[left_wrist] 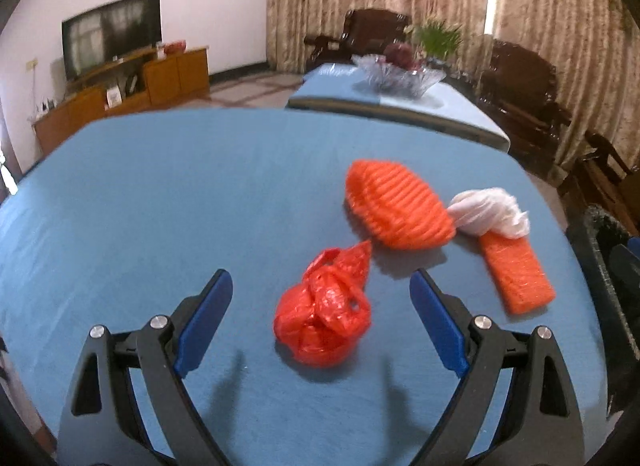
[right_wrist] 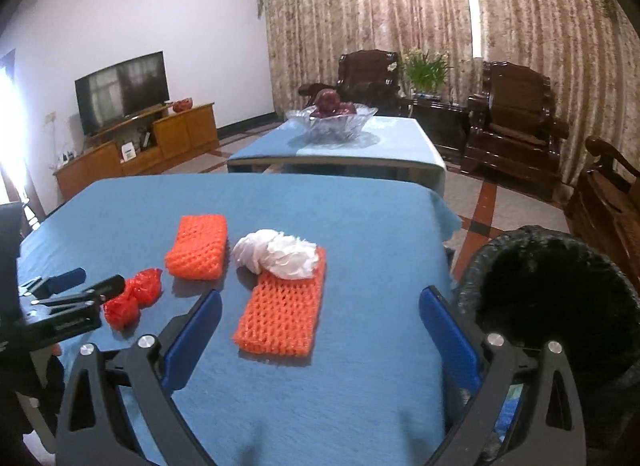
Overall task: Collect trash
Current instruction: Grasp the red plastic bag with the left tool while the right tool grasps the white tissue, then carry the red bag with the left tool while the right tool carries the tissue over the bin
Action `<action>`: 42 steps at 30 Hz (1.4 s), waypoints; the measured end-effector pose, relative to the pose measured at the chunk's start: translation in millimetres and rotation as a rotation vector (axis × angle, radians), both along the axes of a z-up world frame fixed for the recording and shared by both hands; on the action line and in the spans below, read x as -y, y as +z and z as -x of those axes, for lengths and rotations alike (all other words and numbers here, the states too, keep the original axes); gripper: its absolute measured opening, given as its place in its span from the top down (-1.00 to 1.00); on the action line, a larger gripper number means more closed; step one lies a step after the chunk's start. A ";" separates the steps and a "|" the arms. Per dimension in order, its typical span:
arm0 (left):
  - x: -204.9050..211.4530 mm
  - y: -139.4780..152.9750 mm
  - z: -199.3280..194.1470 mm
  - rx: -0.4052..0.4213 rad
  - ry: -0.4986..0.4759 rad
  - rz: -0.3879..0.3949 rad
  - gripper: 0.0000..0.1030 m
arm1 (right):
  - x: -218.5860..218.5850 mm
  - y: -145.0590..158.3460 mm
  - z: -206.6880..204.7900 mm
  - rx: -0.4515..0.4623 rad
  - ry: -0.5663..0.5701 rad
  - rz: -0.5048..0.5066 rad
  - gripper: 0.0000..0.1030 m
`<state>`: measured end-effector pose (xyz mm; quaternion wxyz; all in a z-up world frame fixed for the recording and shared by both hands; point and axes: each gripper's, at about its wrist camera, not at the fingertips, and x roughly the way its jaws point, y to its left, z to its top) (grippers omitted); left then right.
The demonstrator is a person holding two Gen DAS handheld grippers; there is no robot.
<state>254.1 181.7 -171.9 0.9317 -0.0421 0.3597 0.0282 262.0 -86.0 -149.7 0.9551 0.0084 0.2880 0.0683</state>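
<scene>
This is a home living room. A flat television (right_wrist: 122,91) stands on a long wooden cabinet (right_wrist: 136,149) against the pale wall, patterned curtains (right_wrist: 400,17) cover a bright window, and dark carved wooden armchairs (right_wrist: 516,121) flank a potted plant (right_wrist: 426,67). A glass fruit bowl (right_wrist: 332,121) sits near the middle of a blue-covered low table (right_wrist: 400,151), beyond the far edge of a nearer blue-covered table (right_wrist: 360,225).

A crinkled glossy red plastic bag (left_wrist: 322,312) is lying on matt blue cloth tablecloth (left_wrist: 140,205). Orange foam-mesh sleeves (right_wrist: 281,316) are looking spongy beside soft white tissue (right_wrist: 280,254).
</scene>
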 end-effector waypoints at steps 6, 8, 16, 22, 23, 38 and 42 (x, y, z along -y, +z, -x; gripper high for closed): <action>-5.7 -24.1 -13.4 -0.072 0.007 0.041 -0.67 | -15.1 -10.6 -19.7 -0.016 0.021 0.024 -0.88; -9.0 -29.4 -17.1 -0.098 0.008 0.051 -0.53 | -17.7 -12.8 -25.0 -0.020 0.027 0.023 -0.88; -13.8 -30.8 -26.6 -0.102 0.025 0.067 0.21 | -26.4 -19.5 -56.5 -0.034 0.035 0.027 -0.87; -11.9 -4.7 -33.7 0.006 0.063 0.025 0.22 | -35.4 -23.7 -81.7 -0.060 0.042 0.007 -0.83; -11.9 -2.2 -37.8 0.014 0.066 0.022 0.22 | -38.7 -25.2 -86.1 -0.062 0.044 0.010 -0.82; -10.6 -2.2 -57.7 0.008 0.089 0.028 0.22 | -56.0 -50.8 -112.8 -0.175 0.131 -0.002 0.26; -10.8 -1.0 -55.8 0.013 0.086 0.025 0.22 | -60.2 -46.3 -107.1 -0.165 0.166 0.009 0.46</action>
